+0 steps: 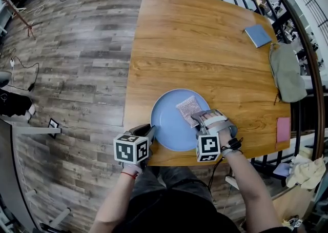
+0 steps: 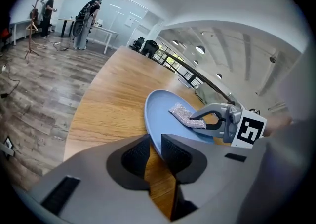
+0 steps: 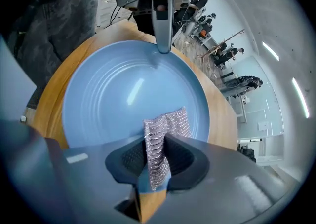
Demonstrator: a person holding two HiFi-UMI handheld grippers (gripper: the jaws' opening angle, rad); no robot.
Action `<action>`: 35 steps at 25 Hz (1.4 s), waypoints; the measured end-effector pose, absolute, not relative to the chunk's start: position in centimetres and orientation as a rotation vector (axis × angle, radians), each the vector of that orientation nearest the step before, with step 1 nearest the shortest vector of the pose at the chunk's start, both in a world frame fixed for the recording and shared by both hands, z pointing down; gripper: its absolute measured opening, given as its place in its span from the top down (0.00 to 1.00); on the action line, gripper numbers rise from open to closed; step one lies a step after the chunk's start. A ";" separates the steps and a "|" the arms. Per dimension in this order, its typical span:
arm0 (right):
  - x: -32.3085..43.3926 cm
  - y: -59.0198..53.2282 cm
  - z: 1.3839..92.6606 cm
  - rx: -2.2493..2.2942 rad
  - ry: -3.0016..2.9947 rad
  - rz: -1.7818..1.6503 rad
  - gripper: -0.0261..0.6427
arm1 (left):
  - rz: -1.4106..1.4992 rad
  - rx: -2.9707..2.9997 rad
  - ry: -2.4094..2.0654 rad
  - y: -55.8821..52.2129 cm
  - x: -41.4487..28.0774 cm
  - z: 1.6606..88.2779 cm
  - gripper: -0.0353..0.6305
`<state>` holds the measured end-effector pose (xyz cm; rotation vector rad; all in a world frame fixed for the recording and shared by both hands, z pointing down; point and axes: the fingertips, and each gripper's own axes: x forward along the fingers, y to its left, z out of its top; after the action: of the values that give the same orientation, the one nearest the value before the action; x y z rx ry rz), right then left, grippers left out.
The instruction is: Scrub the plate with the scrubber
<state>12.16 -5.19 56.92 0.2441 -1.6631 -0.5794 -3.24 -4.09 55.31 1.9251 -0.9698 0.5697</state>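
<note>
Silver scrubber (image 3: 170,122), clamped in right hand-held gripper (image 3: 155,141)

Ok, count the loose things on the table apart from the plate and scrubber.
3. A blue book far right; a grey fabric bundle at the right edge; a pink flat item at the near right edge. More may be hidden at the near edge.

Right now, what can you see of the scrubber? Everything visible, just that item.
The scrubber is a small rectangular pad of silvery, slightly pinkish knitted mesh, ribbed in rows and soft enough to fold. The right gripper is shut on its near edge, which stands pinched between the jaws. The rest drapes forward and lies on the blue plate, on its right part, inside the rim. Nothing else touches it.
</note>
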 end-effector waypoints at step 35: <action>3.2 -3.5 57.4 0.204 -1.913 -0.198 0.82 | 0.608 1.929 -1.047 -6.0 -2.4 55.1 0.90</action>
<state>3.21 -3.52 57.39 0.2036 -1.9127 -0.1979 -2.37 -6.00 55.11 1.9288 -1.0466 0.6082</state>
